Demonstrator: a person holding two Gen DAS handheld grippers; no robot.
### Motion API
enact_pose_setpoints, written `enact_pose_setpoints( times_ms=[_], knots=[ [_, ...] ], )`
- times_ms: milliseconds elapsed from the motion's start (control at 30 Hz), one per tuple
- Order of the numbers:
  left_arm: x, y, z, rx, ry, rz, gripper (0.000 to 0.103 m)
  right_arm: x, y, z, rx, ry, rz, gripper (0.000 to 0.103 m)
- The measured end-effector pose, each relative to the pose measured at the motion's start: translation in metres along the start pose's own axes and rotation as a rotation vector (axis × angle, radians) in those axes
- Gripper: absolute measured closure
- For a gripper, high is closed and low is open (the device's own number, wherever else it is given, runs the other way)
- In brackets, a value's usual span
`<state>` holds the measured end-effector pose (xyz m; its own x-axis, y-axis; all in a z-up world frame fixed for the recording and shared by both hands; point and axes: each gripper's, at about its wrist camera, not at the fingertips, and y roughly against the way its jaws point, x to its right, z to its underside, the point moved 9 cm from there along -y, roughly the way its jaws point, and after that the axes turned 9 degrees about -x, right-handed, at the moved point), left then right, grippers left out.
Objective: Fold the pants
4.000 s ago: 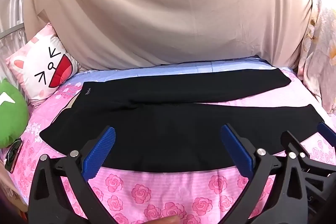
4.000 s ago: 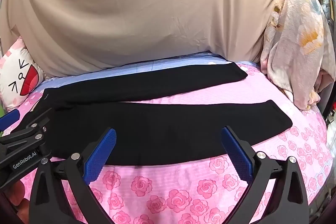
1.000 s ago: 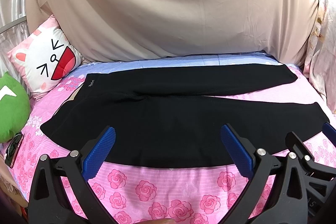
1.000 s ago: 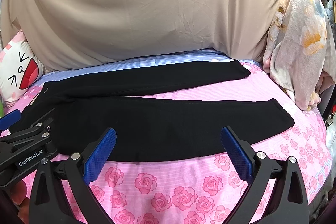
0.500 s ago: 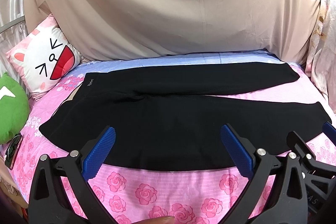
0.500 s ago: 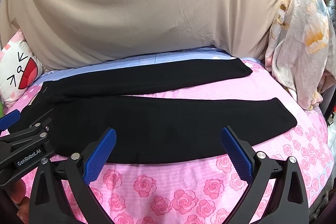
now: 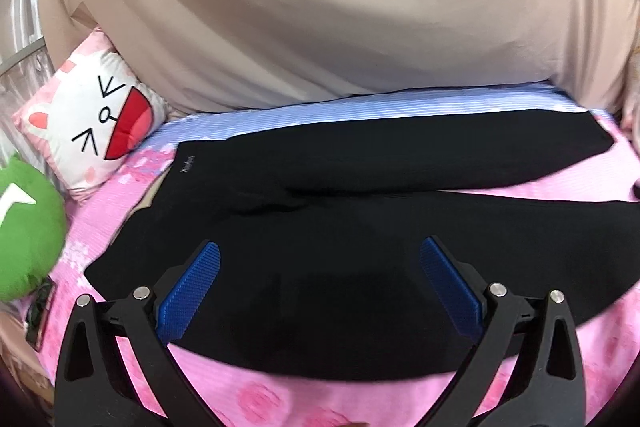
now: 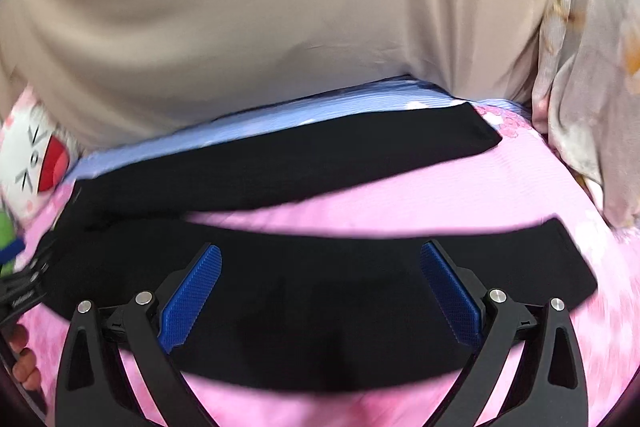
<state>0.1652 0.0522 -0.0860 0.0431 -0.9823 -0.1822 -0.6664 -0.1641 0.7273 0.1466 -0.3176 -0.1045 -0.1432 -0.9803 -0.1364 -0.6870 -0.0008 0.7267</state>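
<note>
Bright, even light; motion-blurred, fisheye-warped edges.

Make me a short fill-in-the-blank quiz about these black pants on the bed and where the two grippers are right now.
1. The pants lie spread out and are coloured ____.
2. The bedsheet under them is pink with a ____ print.
3. Both the left gripper and the right gripper have their fingers ____.
4. The pillow with the cartoon cat face sits at the ____ end of the pants.

Missing words: black; rose; open; waist

My pads are ribbed blue rubber on matt black plastic; the pants are matt black cloth.
</note>
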Motion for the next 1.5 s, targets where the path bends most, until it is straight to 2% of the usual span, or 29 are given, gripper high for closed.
enact_pose_setpoints(
  times_ms=[133, 200, 300, 433, 500, 600, 700, 767, 800, 833, 867, 933, 1100, 1233, 1367, 1500],
  knots=[
    [-0.022, -0.023, -0.011, -0.03, 0.018, -0.025, 0.005, 0.093, -0.052, -0.066, -0.021, -0.028, 0.057, 0.005],
    [-0.031, -0.036, -0.014, -0.057, 0.035, -0.012, 0.005, 0.133, -0.081, -0.095, -0.039, -0.025, 0.086, 0.005],
    [-0.05, -0.053, -0.019, -0.078, 0.056, -0.037, 0.005, 0.179, -0.118, -0.133, -0.057, -0.063, 0.045, 0.005],
    [-0.073, -0.076, -0.024, -0.117, 0.098, -0.043, 0.005, 0.218, -0.162, -0.167, -0.076, -0.131, -0.015, 0.006],
    [-0.088, -0.087, -0.029, -0.131, 0.126, -0.039, 0.005, 0.227, -0.181, -0.175, -0.097, -0.131, -0.008, 0.007],
    [-0.112, -0.096, -0.038, -0.124, 0.156, -0.08, 0.005, 0.23, -0.208, -0.182, -0.135, -0.096, 0.009, 0.01],
    [-0.134, -0.103, -0.047, -0.112, 0.163, -0.137, 0.005, 0.229, -0.23, -0.186, -0.17, -0.073, 0.007, 0.018],
    [-0.15, -0.108, -0.052, -0.111, 0.169, -0.17, 0.005, 0.226, -0.234, -0.19, -0.152, -0.04, 0.024, 0.027],
    [-0.16, -0.112, -0.055, -0.119, 0.174, -0.183, 0.005, 0.224, -0.236, -0.191, -0.15, -0.032, 0.024, 0.046],
    [-0.17, -0.116, -0.058, -0.129, 0.181, -0.194, 0.005, 0.223, -0.237, -0.193, -0.148, -0.025, 0.027, 0.072],
    [-0.182, -0.122, -0.062, -0.14, 0.193, -0.201, 0.005, 0.223, -0.238, -0.194, -0.149, -0.032, 0.022, 0.08],
    [-0.201, -0.128, -0.07, -0.156, 0.208, -0.209, 0.005, 0.224, -0.238, -0.194, -0.152, -0.047, 0.004, 0.087],
    [-0.245, -0.16, -0.108, -0.148, 0.196, -0.237, 0.005, 0.223, -0.239, -0.194, -0.134, -0.045, -0.001, 0.091],
    [-0.26, -0.218, -0.124, -0.246, 0.163, -0.212, 0.005, 0.227, -0.235, -0.192, -0.128, -0.055, -0.005, 0.092],
    [-0.276, -0.27, -0.125, -0.337, 0.169, -0.269, 0.005, 0.238, -0.223, -0.187, -0.129, -0.062, 0.0, 0.092],
    [-0.278, -0.299, -0.126, -0.382, 0.205, -0.2, 0.005, 0.241, -0.219, -0.185, -0.138, -0.067, 0.009, 0.092]
  ],
)
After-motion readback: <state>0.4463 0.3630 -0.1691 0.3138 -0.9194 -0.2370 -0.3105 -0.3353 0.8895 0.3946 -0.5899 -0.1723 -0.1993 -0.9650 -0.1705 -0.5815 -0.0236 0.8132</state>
